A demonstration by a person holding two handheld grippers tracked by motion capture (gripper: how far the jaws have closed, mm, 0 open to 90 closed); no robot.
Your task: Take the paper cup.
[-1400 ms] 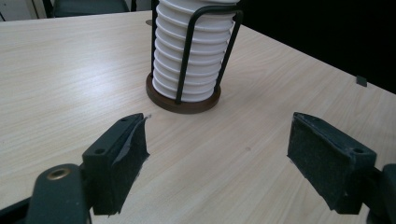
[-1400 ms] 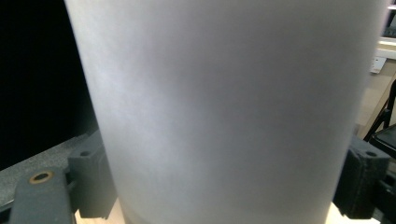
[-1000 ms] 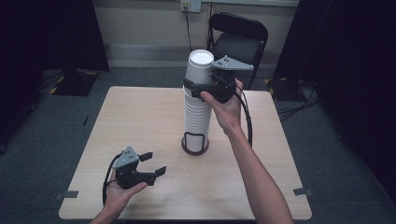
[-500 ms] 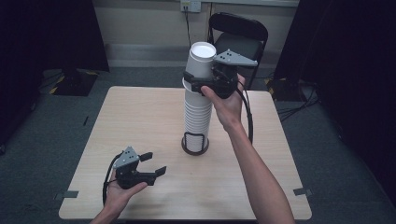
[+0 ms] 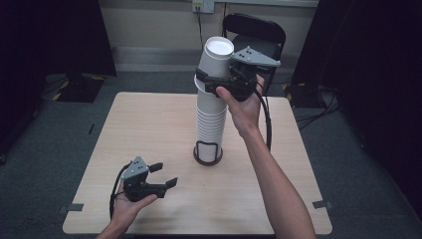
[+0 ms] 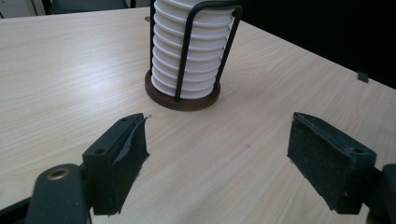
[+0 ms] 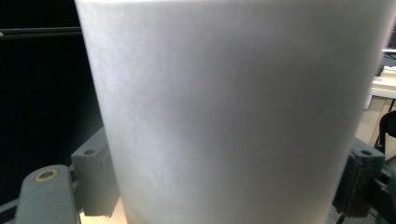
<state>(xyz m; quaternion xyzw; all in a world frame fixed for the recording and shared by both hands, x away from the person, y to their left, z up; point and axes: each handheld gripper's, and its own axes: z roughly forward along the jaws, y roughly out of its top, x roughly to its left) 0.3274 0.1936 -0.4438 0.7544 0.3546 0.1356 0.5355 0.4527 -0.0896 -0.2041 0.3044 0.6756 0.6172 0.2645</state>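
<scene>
A tall stack of upturned white paper cups stands in a black wire holder with a brown base at the table's middle. My right gripper is shut on the top cup, which is raised and tilted off the stack. In the right gripper view that cup's wall sits between both pads. My left gripper rests open near the front left, holding nothing. Ahead of its jaws in the left gripper view are the stack's bottom cups and the holder's base.
The light wooden table is otherwise bare. A black folding chair stands behind its far edge. Cables lie on the grey floor to the right. Dark curtains hang on both sides.
The right gripper has lifted the top cup higher off the stack and leaned it to the right. The left gripper has stayed put.
</scene>
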